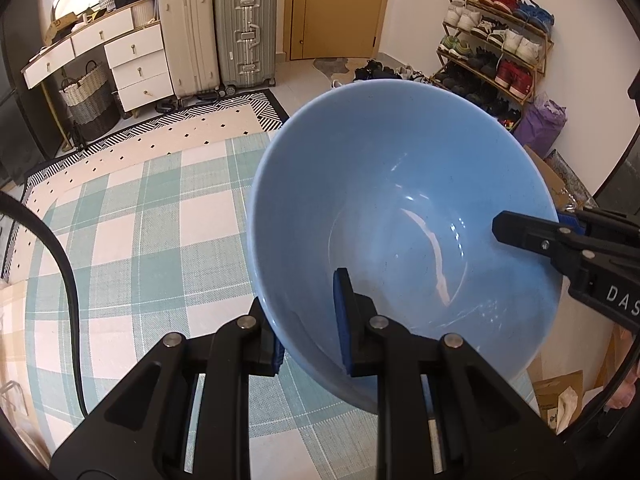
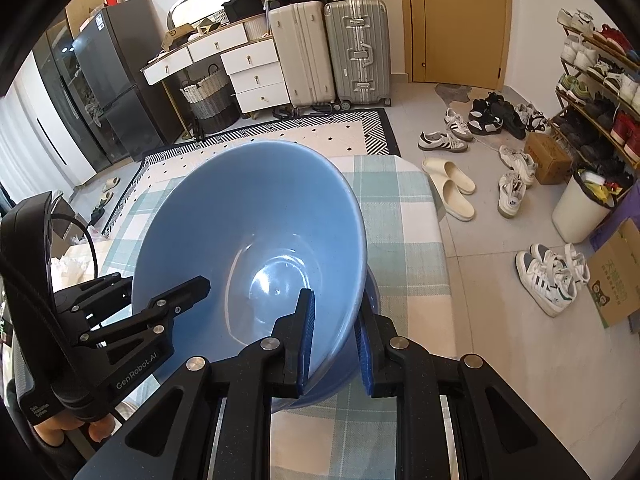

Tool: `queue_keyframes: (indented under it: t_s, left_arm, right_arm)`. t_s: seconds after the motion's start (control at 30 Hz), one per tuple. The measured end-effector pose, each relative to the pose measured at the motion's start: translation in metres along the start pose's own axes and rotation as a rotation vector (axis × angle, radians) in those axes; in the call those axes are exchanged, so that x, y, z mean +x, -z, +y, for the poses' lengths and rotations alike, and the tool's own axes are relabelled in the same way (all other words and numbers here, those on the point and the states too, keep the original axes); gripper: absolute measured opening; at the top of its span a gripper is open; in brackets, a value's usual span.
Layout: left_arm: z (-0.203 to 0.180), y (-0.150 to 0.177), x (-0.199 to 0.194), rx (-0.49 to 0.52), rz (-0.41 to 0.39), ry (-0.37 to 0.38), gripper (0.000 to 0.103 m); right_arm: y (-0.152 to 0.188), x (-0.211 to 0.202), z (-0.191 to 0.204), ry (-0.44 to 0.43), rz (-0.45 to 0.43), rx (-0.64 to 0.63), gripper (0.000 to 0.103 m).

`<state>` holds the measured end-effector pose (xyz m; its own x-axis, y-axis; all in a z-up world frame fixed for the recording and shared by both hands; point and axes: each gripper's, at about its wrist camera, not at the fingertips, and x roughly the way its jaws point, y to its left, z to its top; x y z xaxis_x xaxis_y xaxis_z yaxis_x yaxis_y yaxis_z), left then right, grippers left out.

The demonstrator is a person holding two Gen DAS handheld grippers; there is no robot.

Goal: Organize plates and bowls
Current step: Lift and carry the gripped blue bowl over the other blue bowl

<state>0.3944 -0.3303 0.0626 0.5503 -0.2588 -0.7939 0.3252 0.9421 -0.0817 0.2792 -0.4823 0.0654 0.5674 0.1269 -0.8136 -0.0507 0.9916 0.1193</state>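
Observation:
A large light-blue bowl (image 1: 400,200) is held tilted over the teal-and-white checked tablecloth (image 1: 140,220). My left gripper (image 1: 308,332) is shut on its near rim, one pad inside and one outside. My right gripper (image 1: 556,220) clamps the rim on the right side. In the right wrist view the same bowl (image 2: 248,220) fills the middle, with my right gripper (image 2: 336,344) shut on its near rim and my left gripper (image 2: 136,292) gripping the left rim. The edge of a second blue bowl (image 2: 372,292) shows just beneath it.
The table's edge (image 2: 436,208) drops to a tiled floor strewn with shoes (image 2: 448,188). A shoe rack (image 1: 496,48), suitcases (image 1: 216,32), white drawers (image 1: 136,64) and a patterned rug (image 2: 320,128) lie beyond. A black cable (image 1: 68,280) crosses the cloth at left.

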Motion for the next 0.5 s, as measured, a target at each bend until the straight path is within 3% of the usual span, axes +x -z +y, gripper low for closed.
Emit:
queue_keyframes:
  t_s: [0.5]
  left_arm:
    - [-0.009,0.016,0.019,0.038,0.042,-0.025,0.017]
  right_arm:
    - [0.014,0.016,-0.009,0.004,0.039,0.013,0.020]
